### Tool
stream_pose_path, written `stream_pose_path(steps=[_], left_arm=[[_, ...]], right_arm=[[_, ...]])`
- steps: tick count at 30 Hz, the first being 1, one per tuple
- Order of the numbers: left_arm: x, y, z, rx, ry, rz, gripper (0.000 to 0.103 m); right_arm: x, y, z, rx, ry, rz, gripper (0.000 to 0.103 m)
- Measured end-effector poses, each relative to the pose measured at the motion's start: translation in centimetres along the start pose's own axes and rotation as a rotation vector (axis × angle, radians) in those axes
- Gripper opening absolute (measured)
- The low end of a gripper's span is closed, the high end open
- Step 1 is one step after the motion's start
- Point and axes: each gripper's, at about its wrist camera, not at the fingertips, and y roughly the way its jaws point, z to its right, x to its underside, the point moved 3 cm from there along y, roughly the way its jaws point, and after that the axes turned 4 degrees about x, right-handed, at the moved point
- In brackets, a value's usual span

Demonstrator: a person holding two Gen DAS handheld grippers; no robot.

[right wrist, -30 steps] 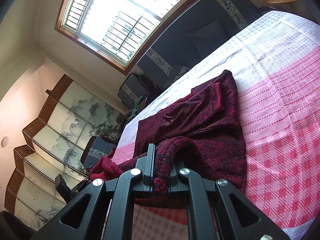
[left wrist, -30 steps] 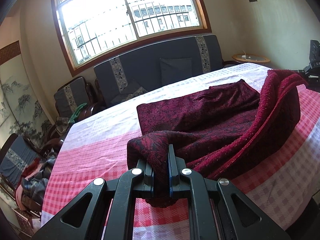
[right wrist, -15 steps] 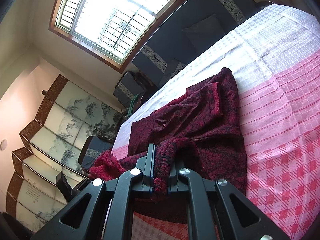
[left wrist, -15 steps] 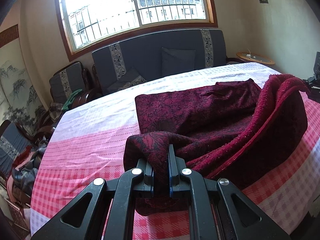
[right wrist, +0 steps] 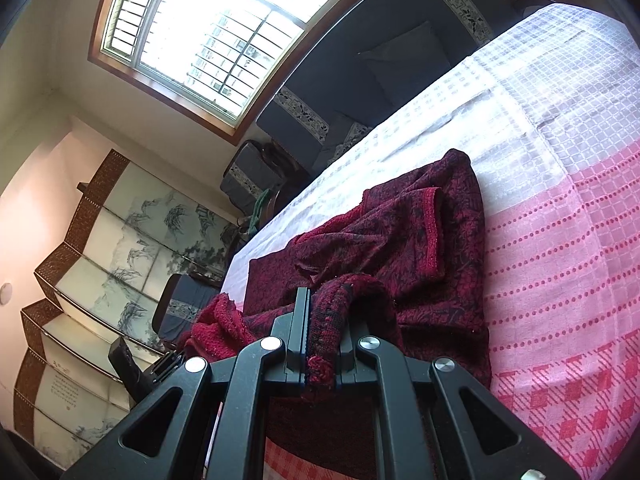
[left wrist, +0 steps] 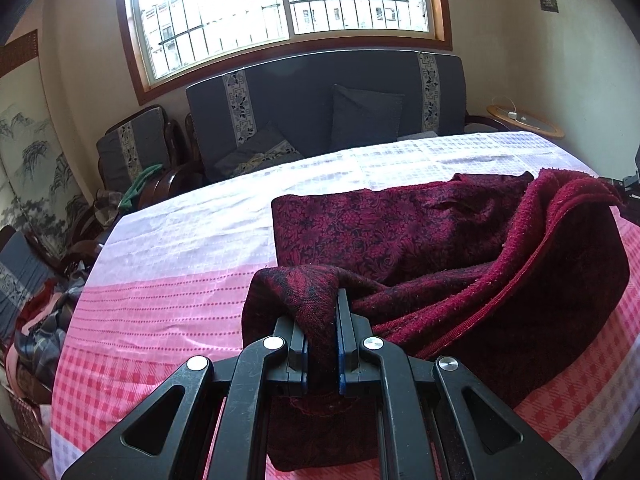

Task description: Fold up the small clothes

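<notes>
A dark sofa with cushions stands under a barred window beyond the bench, which wears a pink and white checked cloth; a painted folding screen stands to the side; the dark red garment lies on the bench, its near edge lifted; the left gripper is clenched on one fold; the right gripper grasps another

Home living room: dark cushioned sofa, barred window, painted folding screen, cloth-covered table.
</notes>
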Motion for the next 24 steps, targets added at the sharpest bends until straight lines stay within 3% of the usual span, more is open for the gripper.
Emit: stream_pose_path(steps=[24], left_arm=[[-4.8, 6.7, -2.6, -0.001, -0.126, -0.026, 0.01]], right_arm=[[-4.9, 5.1, 4.1, -0.006, 0.103, 0.013, 0.009]])
